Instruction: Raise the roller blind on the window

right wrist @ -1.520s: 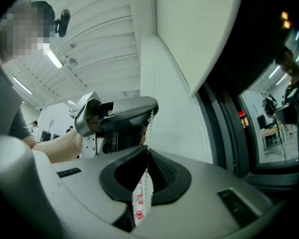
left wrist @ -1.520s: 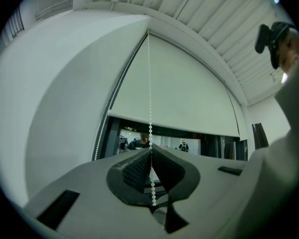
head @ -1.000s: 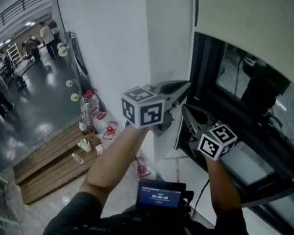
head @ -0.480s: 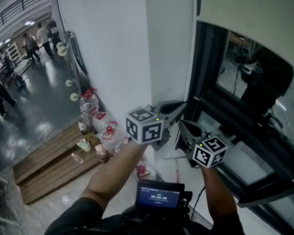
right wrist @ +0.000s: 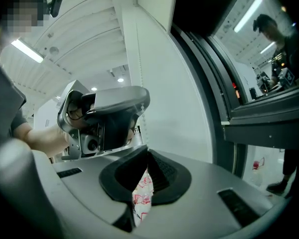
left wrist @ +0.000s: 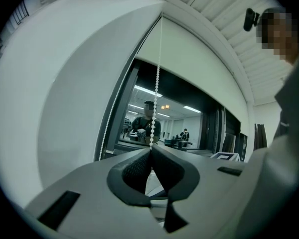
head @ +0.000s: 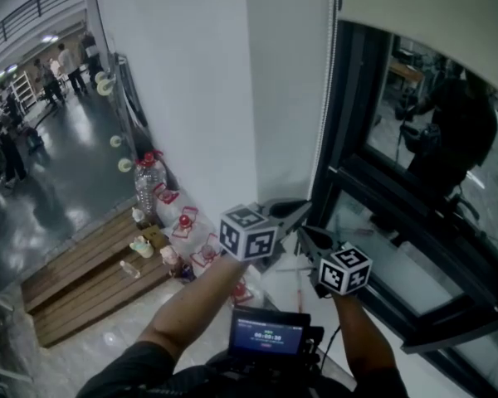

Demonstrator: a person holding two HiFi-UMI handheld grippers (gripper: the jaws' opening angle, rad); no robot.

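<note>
- Your left gripper pinches the bead chain at its jaw tips; your right gripper is pressed together on the same chain just below, likely so both hands share the pull
- the roller blind covers only the top edge of the window; the glass below is bare
- a white wall meets the window's left edge; a glossy floor lies well below

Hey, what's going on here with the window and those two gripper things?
A person is working the bead chain of the roller blind with two hand-held grippers. The left gripper is shut on the bead chain, and the right gripper, just below it, looks shut on the same chain. The blind's lower edge sits high, so most of the window is uncovered.
</note>
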